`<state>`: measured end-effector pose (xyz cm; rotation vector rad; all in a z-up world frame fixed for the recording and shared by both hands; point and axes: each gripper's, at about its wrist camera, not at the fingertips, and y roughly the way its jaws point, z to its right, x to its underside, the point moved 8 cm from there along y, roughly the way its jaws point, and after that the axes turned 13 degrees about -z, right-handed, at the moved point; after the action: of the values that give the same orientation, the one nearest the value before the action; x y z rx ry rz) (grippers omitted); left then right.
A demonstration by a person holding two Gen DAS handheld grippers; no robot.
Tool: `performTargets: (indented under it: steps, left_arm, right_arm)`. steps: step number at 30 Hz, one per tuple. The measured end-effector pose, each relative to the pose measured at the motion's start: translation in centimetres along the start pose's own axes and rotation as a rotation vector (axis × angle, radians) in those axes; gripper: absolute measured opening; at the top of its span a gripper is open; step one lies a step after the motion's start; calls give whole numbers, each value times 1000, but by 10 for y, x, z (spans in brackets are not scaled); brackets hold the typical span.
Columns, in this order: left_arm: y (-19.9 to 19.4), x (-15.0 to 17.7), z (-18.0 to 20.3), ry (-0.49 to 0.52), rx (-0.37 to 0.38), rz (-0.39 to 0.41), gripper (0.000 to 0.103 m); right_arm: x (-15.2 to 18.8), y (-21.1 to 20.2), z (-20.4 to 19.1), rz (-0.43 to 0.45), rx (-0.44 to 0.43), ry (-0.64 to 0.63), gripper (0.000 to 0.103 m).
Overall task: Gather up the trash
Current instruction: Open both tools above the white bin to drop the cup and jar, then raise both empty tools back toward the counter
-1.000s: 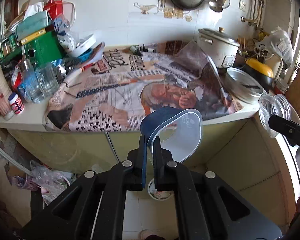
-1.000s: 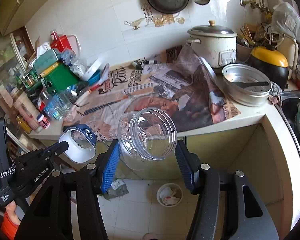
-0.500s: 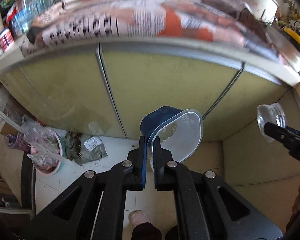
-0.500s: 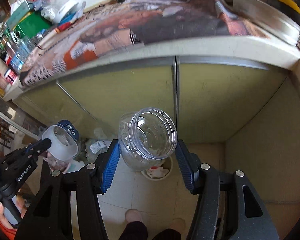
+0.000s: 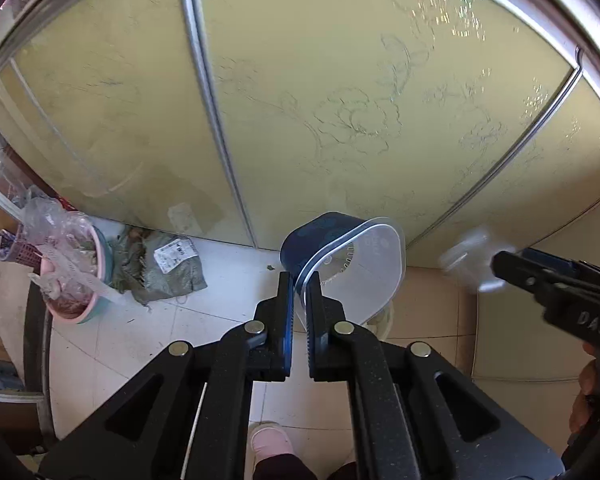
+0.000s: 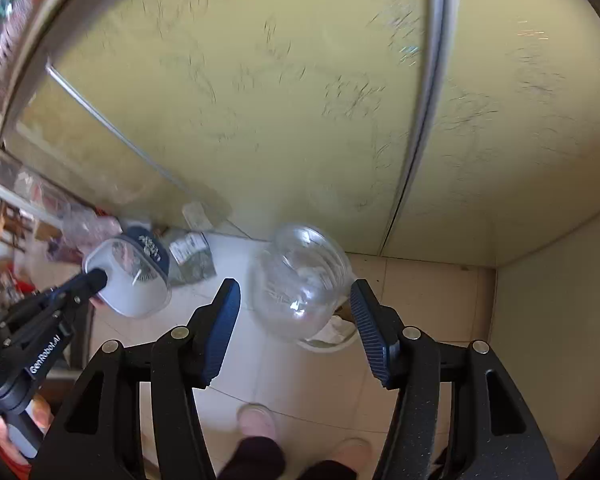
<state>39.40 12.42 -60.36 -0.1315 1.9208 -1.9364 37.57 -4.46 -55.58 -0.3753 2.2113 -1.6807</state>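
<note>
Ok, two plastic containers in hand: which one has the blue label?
The tub pinched by its rim in the left gripper. It is frosted white with a dark blue band; the round jar between the right gripper's pads is clear all over.

Both views are bright, in even daylight. Small sparkles of reflected light dot the upper right of the yellow cabinet doors (image 5: 340,100). The left-wrist view is mostly sharp; only the clear jar (image 5: 470,258) at its right edge smears. The right-wrist view is blurred throughout: the door pattern streaks and the jar (image 6: 304,284) is soft. Fisheye bending curves the door rails (image 5: 208,92), and the corners go black.
</note>
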Motion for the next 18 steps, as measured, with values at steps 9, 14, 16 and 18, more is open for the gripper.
performTargets:
  steps: [9,14,16,18]
  left_arm:
    - [32,0,40,57,77,-73,5]
    - [37,-1,63,95,77,-105,43]
    - [32,-1,70,112,88,-101,44]
    - [25,-1,74,126,87,-99,44]
  right_arm:
    - [12,-11,30,0,-16,47,54]
    - [13,-23,49,12,1,75,54]
    - [12,-30,50,22,2,84,54]
    - [13,-39,50,34,3,88,54]
